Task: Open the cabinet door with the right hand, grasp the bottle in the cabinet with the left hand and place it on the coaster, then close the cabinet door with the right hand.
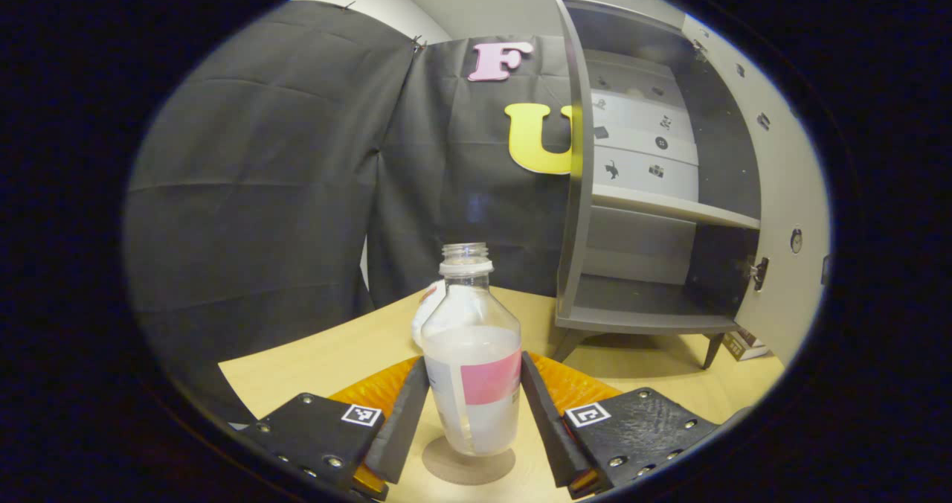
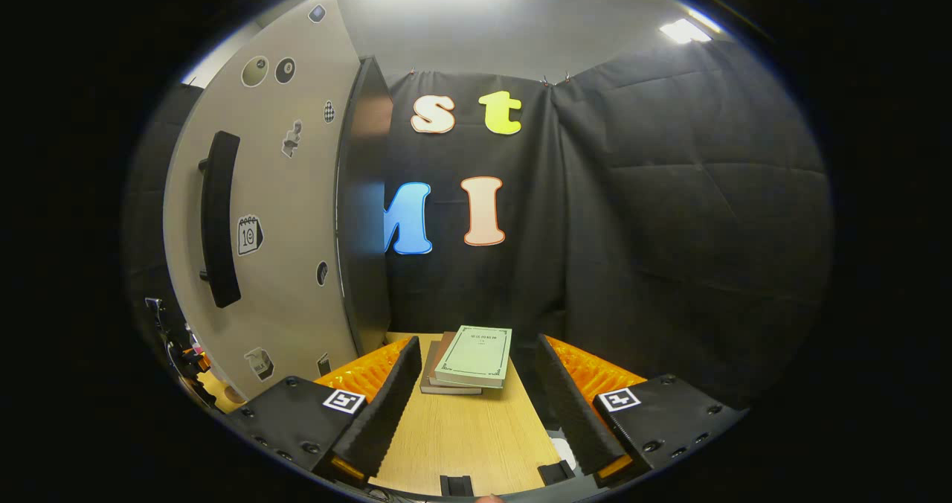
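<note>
Left gripper [image 1: 472, 406] jaws narrow around upright bottle [image 1: 471, 354] on coaster [image 1: 468, 464]; contact unclear. Right gripper [image 2: 471, 391] jaws wide, beside open cabinet door [image 2: 275, 220].

An uncapped clear bottle [image 1: 471, 354] with a pink label stands upright on a round brown coaster [image 1: 468, 464]. The grey cabinet [image 1: 654, 190] stands with its door [image 2: 268, 220] open.

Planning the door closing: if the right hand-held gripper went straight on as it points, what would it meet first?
Probably the stack of books on the table, ahead between its open fingers; the cabinet door stands off to its left.
</note>
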{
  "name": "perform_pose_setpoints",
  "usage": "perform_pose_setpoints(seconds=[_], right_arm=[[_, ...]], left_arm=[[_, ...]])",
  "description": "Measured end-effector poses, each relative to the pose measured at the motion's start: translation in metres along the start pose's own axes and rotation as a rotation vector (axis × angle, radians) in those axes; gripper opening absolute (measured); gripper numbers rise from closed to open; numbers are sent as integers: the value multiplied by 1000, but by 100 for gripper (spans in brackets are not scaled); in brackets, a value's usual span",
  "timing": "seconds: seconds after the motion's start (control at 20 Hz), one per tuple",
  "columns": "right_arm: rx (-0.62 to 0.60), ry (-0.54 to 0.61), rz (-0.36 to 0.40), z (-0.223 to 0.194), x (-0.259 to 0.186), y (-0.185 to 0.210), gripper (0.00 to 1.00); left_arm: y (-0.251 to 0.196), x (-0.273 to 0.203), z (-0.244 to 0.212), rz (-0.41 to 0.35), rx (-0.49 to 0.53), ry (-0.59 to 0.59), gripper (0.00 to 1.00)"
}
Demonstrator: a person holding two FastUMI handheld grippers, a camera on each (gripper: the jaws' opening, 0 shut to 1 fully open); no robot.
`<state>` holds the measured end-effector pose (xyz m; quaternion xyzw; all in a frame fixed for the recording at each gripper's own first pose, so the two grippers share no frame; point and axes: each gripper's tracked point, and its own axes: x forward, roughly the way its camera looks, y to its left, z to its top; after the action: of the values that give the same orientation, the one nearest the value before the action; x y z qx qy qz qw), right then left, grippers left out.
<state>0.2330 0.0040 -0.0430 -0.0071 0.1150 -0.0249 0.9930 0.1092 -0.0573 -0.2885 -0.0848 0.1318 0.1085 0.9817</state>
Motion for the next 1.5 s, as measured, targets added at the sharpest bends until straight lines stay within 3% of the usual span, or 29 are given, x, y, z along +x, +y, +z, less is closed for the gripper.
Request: perform_pose_setpoints(seconds=[0.3,0.45,0.5,0.55,0.9,1.1,1.25,1.3,1.35,1.5], right_arm=[[-21,28,-11,-11,-1,1,100],[-28,33,-21,-15,1,1,98],[-28,35,-21,-16,1,2,93],[-26,38,-16,-19,1,5,98],[8,36,5,-24,11,12,99],[18,36,10,-25,13,10,99],[26,23,13,-20,12,8,94],[32,18,15,-18,12,7,99],[39,12,19,-15,12,7,94],[52,0,29,-11,12,8,99]], left_arm=[[7,14,-35,39,-4,45,72],[5,16,-46,44,8,43,72],[3,15,-46,47,15,38,75],[3,13,-49,53,17,45,72],[-8,-1,-54,46,67,72,76],[-1,-1,-54,80,79,82,72],[1,-5,-49,99,72,92,81],[1,-8,-44,100,71,85,80],[-1,-11,-38,97,69,74,81],[-7,-16,-22,79,92,42,81]])
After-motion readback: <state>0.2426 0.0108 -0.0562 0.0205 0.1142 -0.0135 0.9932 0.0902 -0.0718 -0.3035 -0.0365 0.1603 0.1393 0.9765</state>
